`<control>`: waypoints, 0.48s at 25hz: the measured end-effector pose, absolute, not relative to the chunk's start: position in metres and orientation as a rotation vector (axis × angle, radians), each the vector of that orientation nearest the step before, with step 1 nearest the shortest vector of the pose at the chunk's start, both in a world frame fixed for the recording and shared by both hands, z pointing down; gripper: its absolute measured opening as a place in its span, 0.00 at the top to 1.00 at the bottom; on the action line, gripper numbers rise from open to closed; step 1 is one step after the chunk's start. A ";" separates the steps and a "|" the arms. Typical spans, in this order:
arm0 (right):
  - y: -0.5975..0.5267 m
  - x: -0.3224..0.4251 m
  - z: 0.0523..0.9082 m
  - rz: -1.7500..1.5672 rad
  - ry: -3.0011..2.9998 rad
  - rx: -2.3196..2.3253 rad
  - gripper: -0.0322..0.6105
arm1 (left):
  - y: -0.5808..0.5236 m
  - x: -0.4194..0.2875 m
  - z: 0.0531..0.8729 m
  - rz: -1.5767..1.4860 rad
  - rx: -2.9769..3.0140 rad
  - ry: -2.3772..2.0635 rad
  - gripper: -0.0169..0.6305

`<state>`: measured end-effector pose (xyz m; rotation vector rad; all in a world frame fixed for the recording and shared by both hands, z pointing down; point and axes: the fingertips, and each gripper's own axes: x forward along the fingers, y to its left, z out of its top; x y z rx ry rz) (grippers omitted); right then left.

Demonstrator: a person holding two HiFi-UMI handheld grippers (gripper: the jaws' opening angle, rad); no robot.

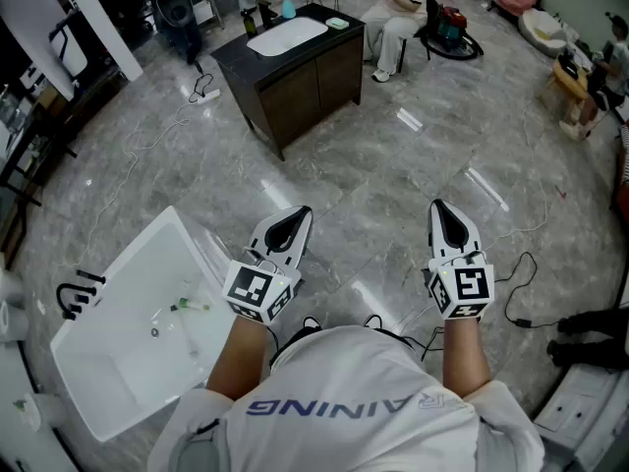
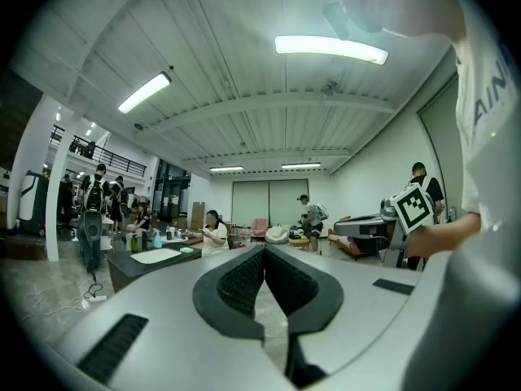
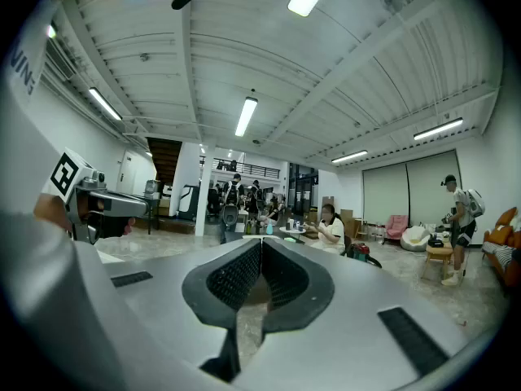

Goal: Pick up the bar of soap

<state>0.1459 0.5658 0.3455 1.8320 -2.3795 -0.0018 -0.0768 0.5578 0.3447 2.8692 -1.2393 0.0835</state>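
The bar of soap is a small pale green piece on the far right corner of a dark cabinet with a white sink top, well ahead of me across the floor. In the left gripper view the soap lies on that cabinet's counter, far off. My left gripper and right gripper are held side by side at waist height and point forward over the floor. The left gripper and the right gripper both have their jaws closed together with nothing between them.
A white basin stands low at my left with a green-handled item inside. Bottles stand behind the sink. A seated person is beyond the cabinet. Cables trail on the marble floor at my right.
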 end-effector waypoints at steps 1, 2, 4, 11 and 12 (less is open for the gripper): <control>0.567 0.146 0.347 0.000 -2.380 1.832 0.92 | 0.559 -0.076 0.346 0.085 2.869 -1.238 0.96; 0.567 0.147 0.348 0.002 -2.380 1.831 0.92 | 0.559 -0.075 0.348 0.087 2.868 -1.237 0.96; 0.568 0.148 0.349 0.004 -2.379 1.831 0.92 | 0.559 -0.074 0.349 0.090 2.867 -1.236 0.96; 0.565 0.152 0.351 0.004 -2.377 1.834 0.92 | 0.553 -0.072 0.349 0.088 2.863 -1.242 0.96; 0.565 0.154 0.351 0.005 -2.376 1.833 0.92 | 0.553 -0.071 0.349 0.090 2.863 -1.241 0.96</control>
